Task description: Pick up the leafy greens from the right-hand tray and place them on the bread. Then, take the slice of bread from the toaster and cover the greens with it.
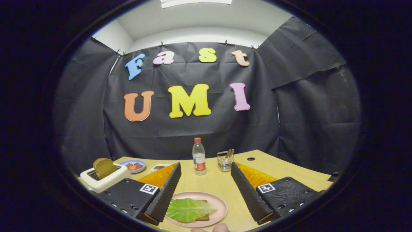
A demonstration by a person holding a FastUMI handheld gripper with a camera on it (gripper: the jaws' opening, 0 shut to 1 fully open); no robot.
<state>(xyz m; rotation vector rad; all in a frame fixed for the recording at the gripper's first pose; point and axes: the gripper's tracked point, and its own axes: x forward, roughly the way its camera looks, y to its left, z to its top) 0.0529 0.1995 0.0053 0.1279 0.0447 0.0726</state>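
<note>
A pink plate [219, 206] lies on the wooden table between my fingers. On it rests a brown slice of bread [203, 217] with a green leaf [188, 209] spread over it. My gripper [206, 196] hangs above the plate, open, with nothing between its fingers. Left of the left finger stands a white toaster [103, 180] with a brown bread slice [104, 167] sticking up out of its slot.
Beyond the fingers stand a clear bottle [199, 161] with a red cap and a small wire holder [225, 160]. A blue dish [135, 166] with red pieces and a small white dish [159, 167] sit behind the toaster. A person's fingertip [220, 228] shows near the plate's front.
</note>
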